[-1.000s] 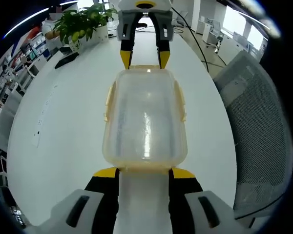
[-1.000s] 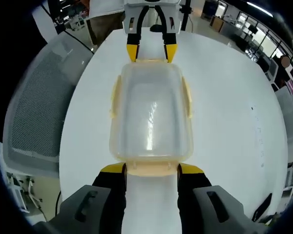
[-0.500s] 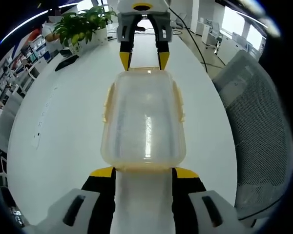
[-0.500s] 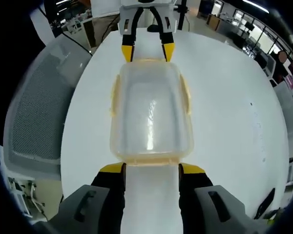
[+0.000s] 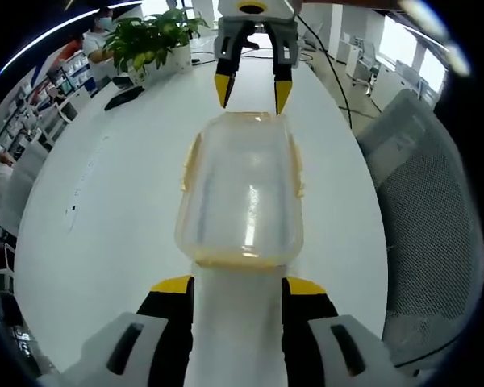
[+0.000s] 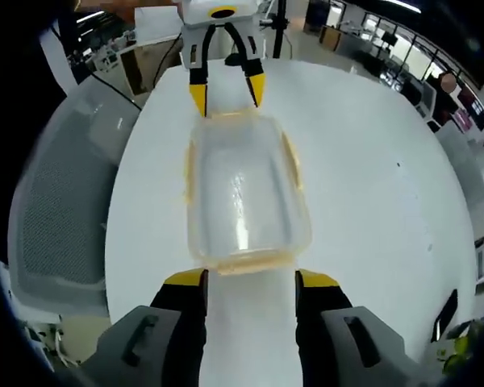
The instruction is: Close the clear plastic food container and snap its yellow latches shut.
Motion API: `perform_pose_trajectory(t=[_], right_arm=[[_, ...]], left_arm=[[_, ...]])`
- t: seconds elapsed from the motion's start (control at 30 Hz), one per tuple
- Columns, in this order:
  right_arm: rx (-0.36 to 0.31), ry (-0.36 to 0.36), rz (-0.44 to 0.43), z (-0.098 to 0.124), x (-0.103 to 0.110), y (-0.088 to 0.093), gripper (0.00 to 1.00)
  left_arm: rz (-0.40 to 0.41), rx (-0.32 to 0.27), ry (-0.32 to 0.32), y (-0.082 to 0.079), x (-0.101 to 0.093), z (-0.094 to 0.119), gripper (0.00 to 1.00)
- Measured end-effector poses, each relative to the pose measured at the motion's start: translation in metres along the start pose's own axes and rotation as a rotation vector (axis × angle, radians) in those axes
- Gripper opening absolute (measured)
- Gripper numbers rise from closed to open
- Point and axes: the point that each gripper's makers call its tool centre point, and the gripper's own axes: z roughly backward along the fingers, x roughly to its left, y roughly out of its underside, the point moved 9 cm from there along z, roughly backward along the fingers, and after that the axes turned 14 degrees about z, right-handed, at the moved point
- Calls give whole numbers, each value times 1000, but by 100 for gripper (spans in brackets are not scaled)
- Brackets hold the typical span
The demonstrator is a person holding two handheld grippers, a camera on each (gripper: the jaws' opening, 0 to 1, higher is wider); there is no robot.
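The clear plastic container [image 5: 240, 193] lies on the white table [image 5: 97, 218] with its lid on. Yellow latches [image 5: 190, 165] run along its sides and ends. In the left gripper view my left gripper [image 5: 238, 285] stands open just short of the near end, nothing between its jaws. My right gripper [image 5: 252, 87] hangs open beyond the far end, a small gap from it. In the right gripper view the container [image 6: 242, 193] sits between my open right gripper [image 6: 250, 278] and the open left gripper [image 6: 227, 95] across from it. Whether the latches are snapped down I cannot tell.
A grey mesh chair [image 5: 423, 210] stands by the table's edge, and shows again as the chair [image 6: 60, 210] in the right gripper view. A potted plant [image 5: 149, 40] and dark items sit at the table's far end. Office desks lie beyond.
Both grippers have drawn back from the container's ends, so a gap of bare table shows at each end. The container has stayed in place.
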Motion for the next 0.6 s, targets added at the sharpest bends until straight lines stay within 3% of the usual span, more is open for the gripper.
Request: perform_pose_trajectory(t=[0.23, 0.6], right_arm=[[-56, 77, -114, 10, 5, 0, 39], [-61, 204, -259, 14, 18, 1, 38]], left_arm=[[77, -39, -67, 3, -3, 9, 37], [255, -115, -178, 10, -14, 17, 33]])
